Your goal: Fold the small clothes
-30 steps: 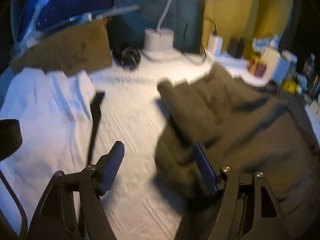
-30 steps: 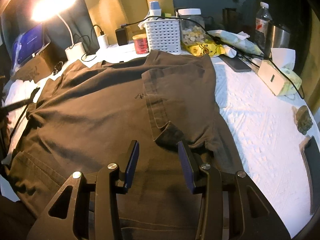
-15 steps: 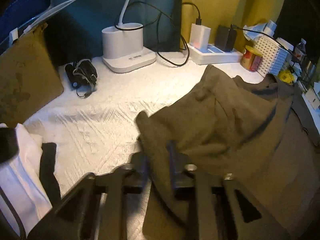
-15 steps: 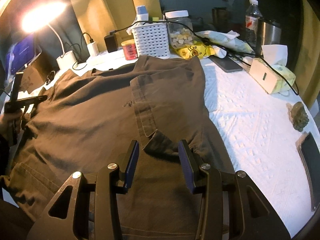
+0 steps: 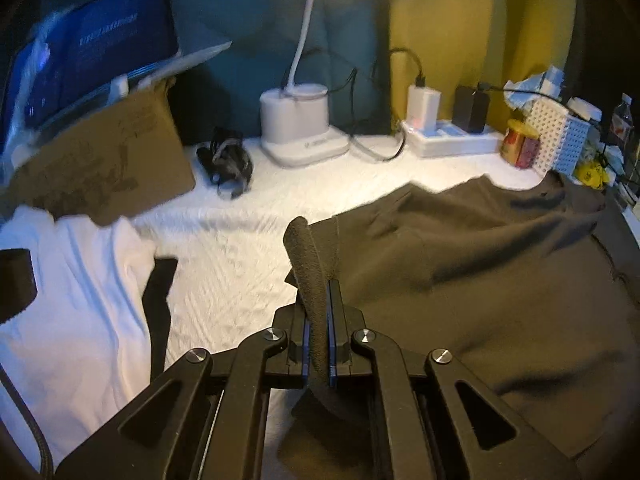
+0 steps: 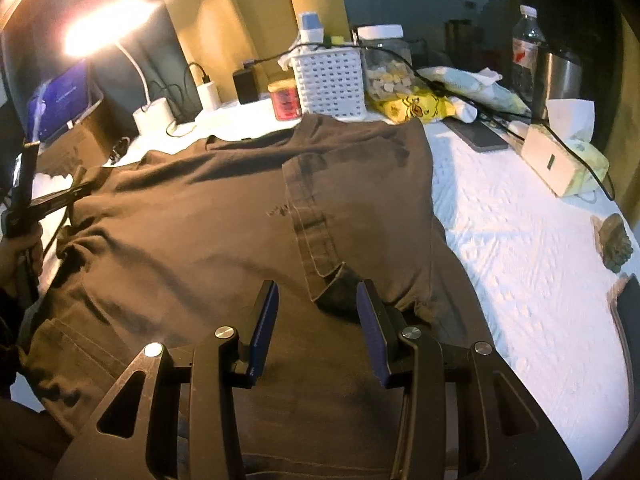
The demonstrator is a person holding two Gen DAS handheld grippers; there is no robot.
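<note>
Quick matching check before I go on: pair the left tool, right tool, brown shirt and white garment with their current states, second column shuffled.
Things:
1. left tool
2. right tool
3. brown shirt
4. white garment

States:
A. spread across the white cloth, one edge pinched
B. jaws apart above the shirt, holding nothing
C. lying untouched beside the cardboard box
D. shut on a fold of fabric

Pairs: 1-D, 2-B, 3-A, 4-C

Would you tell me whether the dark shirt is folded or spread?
Mostly spread: the dark shirt lies open across the table, one edge pinched in the left tool.
</note>
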